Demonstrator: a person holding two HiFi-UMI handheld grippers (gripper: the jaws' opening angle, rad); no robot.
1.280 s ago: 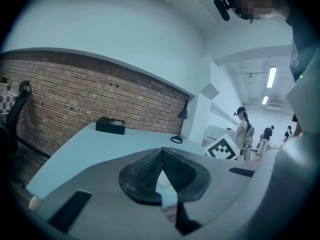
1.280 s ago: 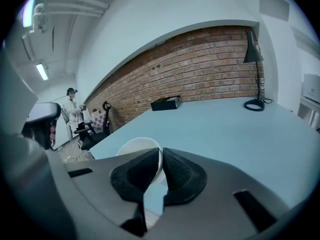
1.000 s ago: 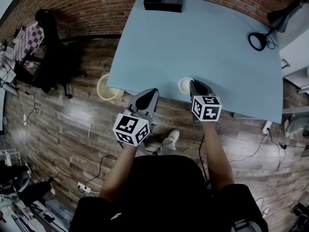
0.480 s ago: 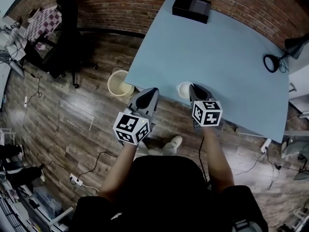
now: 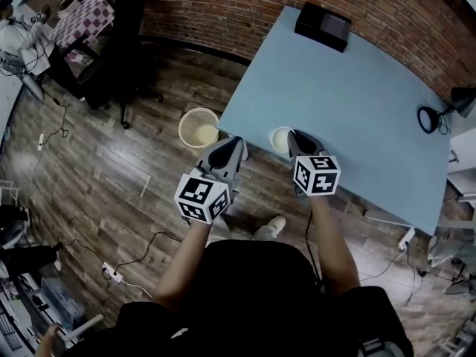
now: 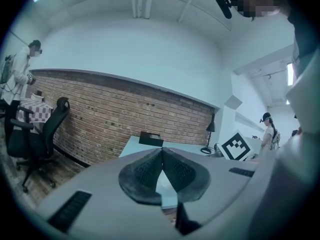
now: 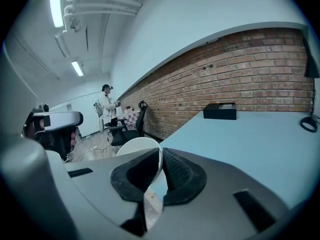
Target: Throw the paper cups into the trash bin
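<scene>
No legible text, no labels, no numbers

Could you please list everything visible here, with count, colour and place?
paper cup: one, white, near table edge, wall pinched in right gripper
trash bin: one, cream, on floor left of table
table: one, light blue, against brick wall
box: one, black, table's far end
desk lamp: one, black, table's right side
office chair: one, black, far left by wall
left gripper: one, grey, shut, empty, above floor
right gripper: one, grey, shut on paper cup
</scene>
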